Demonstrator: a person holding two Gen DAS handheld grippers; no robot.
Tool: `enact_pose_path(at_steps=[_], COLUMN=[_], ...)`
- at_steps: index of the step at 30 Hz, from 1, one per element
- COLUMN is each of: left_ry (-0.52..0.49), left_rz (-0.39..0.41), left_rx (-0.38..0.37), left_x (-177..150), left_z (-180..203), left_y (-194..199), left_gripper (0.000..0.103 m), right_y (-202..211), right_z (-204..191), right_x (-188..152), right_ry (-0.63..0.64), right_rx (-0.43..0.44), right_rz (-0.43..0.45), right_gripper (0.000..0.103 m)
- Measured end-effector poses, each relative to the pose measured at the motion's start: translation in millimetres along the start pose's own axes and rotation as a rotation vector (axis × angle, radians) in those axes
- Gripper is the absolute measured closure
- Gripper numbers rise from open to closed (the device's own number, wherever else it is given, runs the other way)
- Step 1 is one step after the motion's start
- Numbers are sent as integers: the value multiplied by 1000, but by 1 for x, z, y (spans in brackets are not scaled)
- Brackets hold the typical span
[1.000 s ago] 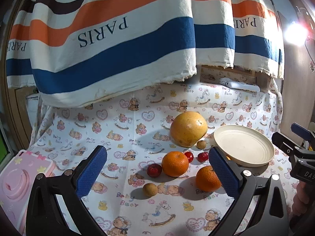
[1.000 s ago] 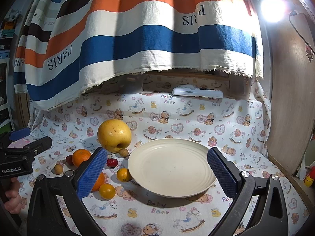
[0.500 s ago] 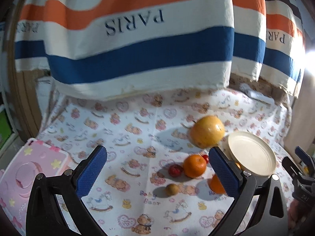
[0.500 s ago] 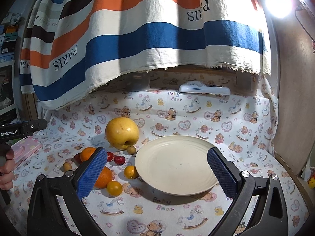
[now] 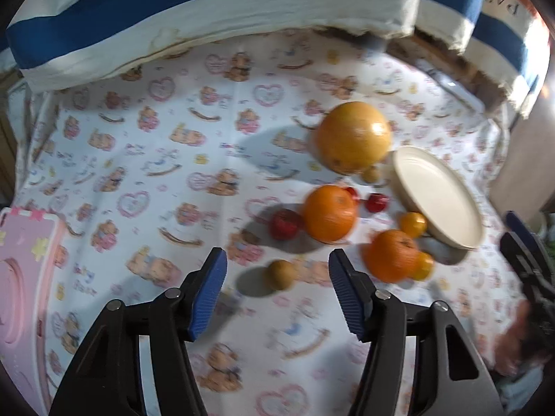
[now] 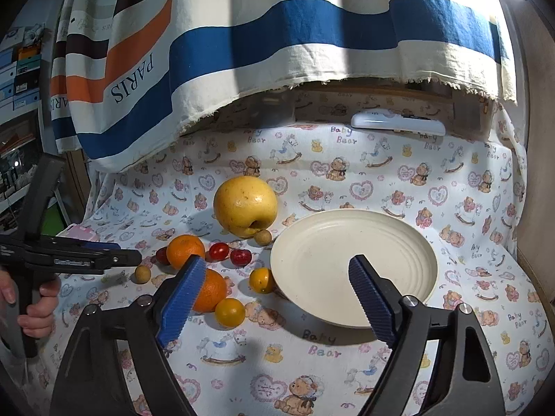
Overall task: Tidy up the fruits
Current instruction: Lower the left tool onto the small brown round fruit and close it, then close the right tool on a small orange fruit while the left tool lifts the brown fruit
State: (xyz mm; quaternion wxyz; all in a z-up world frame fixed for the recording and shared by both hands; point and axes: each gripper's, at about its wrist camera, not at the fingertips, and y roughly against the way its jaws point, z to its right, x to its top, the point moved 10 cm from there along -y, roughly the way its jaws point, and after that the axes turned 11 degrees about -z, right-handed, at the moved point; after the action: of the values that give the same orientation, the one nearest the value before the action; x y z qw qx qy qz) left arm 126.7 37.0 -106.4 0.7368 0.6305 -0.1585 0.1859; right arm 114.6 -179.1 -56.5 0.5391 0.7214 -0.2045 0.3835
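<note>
The left hand-held gripper (image 5: 277,291) hangs tilted down over the bench (image 5: 145,145), jaws closing with nothing pinched; one small brown fruit (image 5: 279,274) lies on the cloth in line with the gap. The right hand-held gripper (image 6: 277,289) is closing too, empty, above the one cream plate (image 6: 353,267), which is bare. Left of the plate sit two oranges (image 6: 185,250), two small yellow fruits (image 6: 229,312), three red ones (image 6: 240,257), a second brown fruit (image 6: 262,237), and one big yellow pomelo (image 6: 245,205).
</note>
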Motion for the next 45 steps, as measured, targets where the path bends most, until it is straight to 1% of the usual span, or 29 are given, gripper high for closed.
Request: enact_pose_path(at_steps=[2, 4, 5, 9, 12, 13, 15, 16, 18, 20, 24, 25, 26, 27, 29, 31, 34, 36, 39, 41, 45], left_ry=[10, 17, 13, 1, -5, -8, -16, -18, -18, -25, -36, -39, -42, -43, -34, -41, -47, -42, -47, -51, -37], left_rz=[-36, -80, -93, -102, -97, -91, -82, -80, -78, -77, -72, -71, -71, -78, -85, -50, 8, 23, 49, 65, 82], left_rx=[-2, -1, 11, 19, 21, 28, 51, 52, 39, 42, 56, 58, 59, 56, 57, 57, 85, 76, 85, 96, 78], left_x=[-3, -7, -8, -11, -11, -11, -11, -11, -11, -11, -9, -9, -8, -9, -10, -7, -2, -1, 1, 1, 4], left_z=[-3, -4, -5, -4, -4, -4, -4, -4, -3, -2, -1, 0, 0, 0, -1, 1, 1, 1, 1, 2, 0], left_y=[-10, -21, -25, -31, -32, -32, -33, -33, -33, -34, -33, -33, -33, -33, -29, -20, -6, -1, 5, 8, 13], left_gripper=[46, 55, 57, 58, 59, 64, 69, 72, 75, 76, 76, 76, 77, 81, 81, 81, 81, 81, 81, 81, 81], right_y=[1, 4, 6, 11, 9, 8, 4, 1, -5, -12, -23, -26, -28, -32, -36, -39, -42, -43, -49, -51, -61], right_z=[-1, -1, -1, -5, -10, -11, -16, -18, -21, -23, -21, -20, -19, -18, -15, -17, -23, -28, -30, -29, -26], right_x=[0, 0, 0, 0, -1, -3, -6, -8, -12, -16, -23, -25, -27, -29, -32, -34, -36, -38, -42, -42, -45], right_ry=[-1, 0, 3, 29, 43, 47, 59, 64, 71, 68, 24, 11, 0, -13, -24, -22, -3, 17, 50, 46, 22], right_rx=[15, 22, 22, 18, 28, 31, 44, 50, 66, 90, 150, 162, 170, 177, 184, 191, 210, 208, 163, 156, 161], right_rz=[0, 6, 12, 25, 16, 11, -8, -21, -50, -84, -154, -168, -181, -199, -218, -231, -244, -250, -276, -285, -341], right_gripper=[20, 21, 21, 20, 21, 21, 23, 26, 29, 37, 48, 54, 58, 60, 65, 67, 67, 67, 67, 67, 67])
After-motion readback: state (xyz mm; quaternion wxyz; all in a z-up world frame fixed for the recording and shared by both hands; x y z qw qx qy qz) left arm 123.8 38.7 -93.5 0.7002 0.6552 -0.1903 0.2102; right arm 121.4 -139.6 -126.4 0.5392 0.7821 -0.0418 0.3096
